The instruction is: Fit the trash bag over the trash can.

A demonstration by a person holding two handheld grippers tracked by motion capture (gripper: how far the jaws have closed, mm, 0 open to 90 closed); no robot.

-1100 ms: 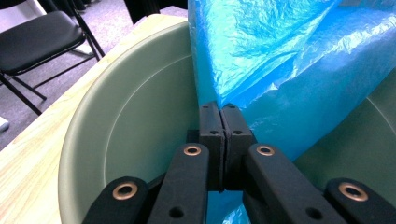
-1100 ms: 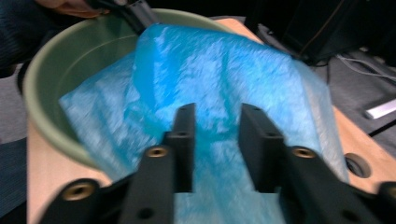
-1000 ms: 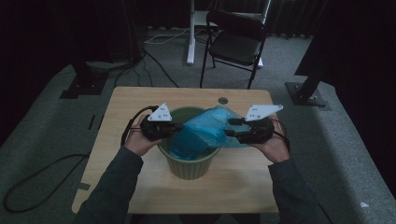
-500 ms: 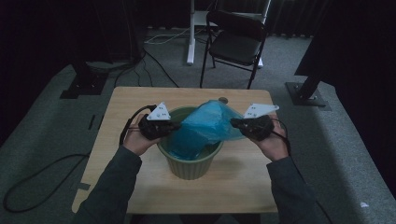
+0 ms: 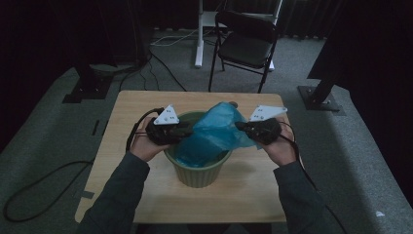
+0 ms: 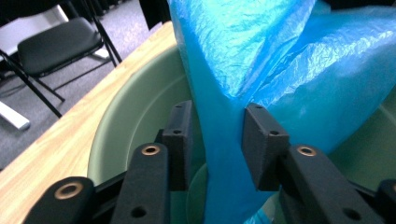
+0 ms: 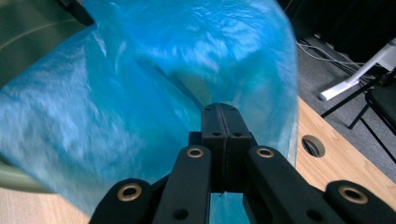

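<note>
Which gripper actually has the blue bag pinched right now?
The right gripper: its jaws are closed flat on the blue bag. The left gripper has just been opening; the film passes between its parted jaws.

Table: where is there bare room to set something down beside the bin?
The table is bare on its left side, from the left edge to the bin, though a cable loops near the left hand. The near strip in front of the bin, between the forearms, is free. The middle is crowded: bin, blue bag and both claws.
</note>
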